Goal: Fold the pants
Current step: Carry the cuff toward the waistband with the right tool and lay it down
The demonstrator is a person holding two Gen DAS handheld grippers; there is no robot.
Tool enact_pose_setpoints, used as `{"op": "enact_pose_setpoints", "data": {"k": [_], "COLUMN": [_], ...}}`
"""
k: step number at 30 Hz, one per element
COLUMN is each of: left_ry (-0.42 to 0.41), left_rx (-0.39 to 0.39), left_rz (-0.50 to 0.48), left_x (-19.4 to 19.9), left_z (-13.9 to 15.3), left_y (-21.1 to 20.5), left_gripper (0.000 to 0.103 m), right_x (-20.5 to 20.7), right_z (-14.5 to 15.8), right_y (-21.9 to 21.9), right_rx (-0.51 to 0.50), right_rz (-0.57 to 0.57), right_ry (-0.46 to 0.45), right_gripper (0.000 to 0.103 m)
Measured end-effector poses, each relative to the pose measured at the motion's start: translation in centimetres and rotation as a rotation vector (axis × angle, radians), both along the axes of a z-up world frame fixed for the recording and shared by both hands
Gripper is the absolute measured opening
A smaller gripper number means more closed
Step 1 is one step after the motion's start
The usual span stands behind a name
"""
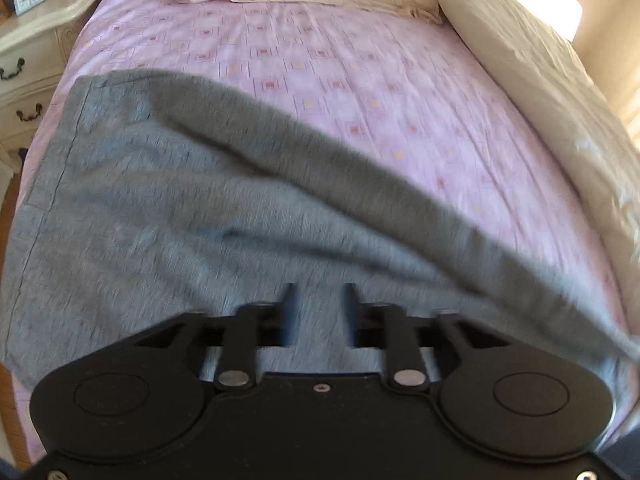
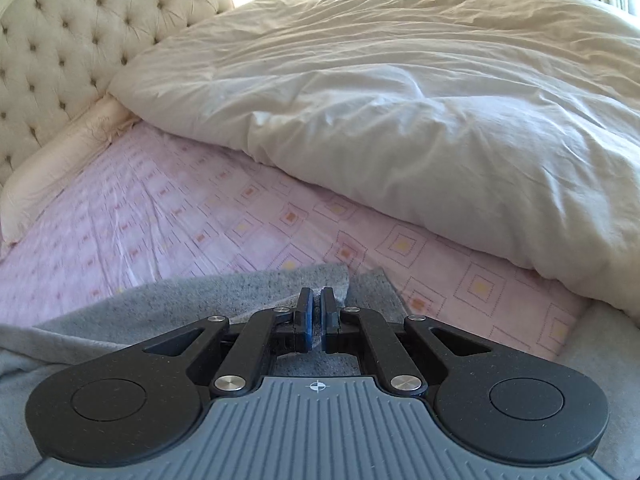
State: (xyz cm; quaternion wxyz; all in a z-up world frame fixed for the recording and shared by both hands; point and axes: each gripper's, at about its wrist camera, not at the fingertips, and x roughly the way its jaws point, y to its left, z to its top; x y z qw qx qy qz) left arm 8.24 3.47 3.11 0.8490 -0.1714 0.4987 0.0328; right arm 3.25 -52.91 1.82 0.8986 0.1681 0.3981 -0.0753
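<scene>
We see grey knit pants [image 1: 168,200] on pink patterned bedsheet [image 1: 320,80], long axis running left-to-right across bed. Left gripper [image 1: 319,296] jaws apart over cloth. Right gripper [image 2: 316,300] jaws pinched on pants edge.

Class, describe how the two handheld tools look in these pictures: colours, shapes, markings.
Both tools are black, with two round discs, linkage bars and silver rivets. The left tool has a plain black body. The right tool has blue finger pads and a ribbed grey body bearing a white crosshair mark.
</scene>
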Motion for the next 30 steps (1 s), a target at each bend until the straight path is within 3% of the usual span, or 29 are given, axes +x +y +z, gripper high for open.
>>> {"op": "enact_pose_setpoints", "data": {"k": [7,14,22,23,24,26,30], "left_ry": [-0.002,0.130,0.296,0.303,0.308,0.281,0.159], "left_rx": [-0.018,0.010,0.037,0.029,0.046,0.038,-0.039], "left_rz": [0.067,0.101,0.131,0.142,0.160,0.175,0.182], "left_x": [7.0,12.0,14.2,14.2,14.1,13.7,11.8], "left_z": [1.6,-0.7,-5.3,-5.7,-5.8,-5.2,-1.6], "left_y": [1.0,1.2,1.6,1.7,1.8,2.1,2.9], "left_gripper": [0.063,0.064,0.062,0.052,0.033,0.012,0.007], "right_x": [-0.2,-0.2,-0.1,0.0,0.1,0.4,2.0], "right_z": [-1.1,-2.1,-2.6,-2.5,-2.3,-1.7,0.6], "right_y": [-0.1,-0.4,-0.4,-0.4,-0.3,-0.2,-0.1], "right_rx": [-0.006,0.011,0.020,0.019,0.018,0.009,0.008], "right_rz": [0.007,0.008,0.016,0.020,0.024,0.032,0.050], "right_ry": [0.025,0.046,0.062,0.062,0.061,0.055,0.001], "right_gripper": [0.004,0.004,0.004,0.004,0.004,0.004,0.004]}}
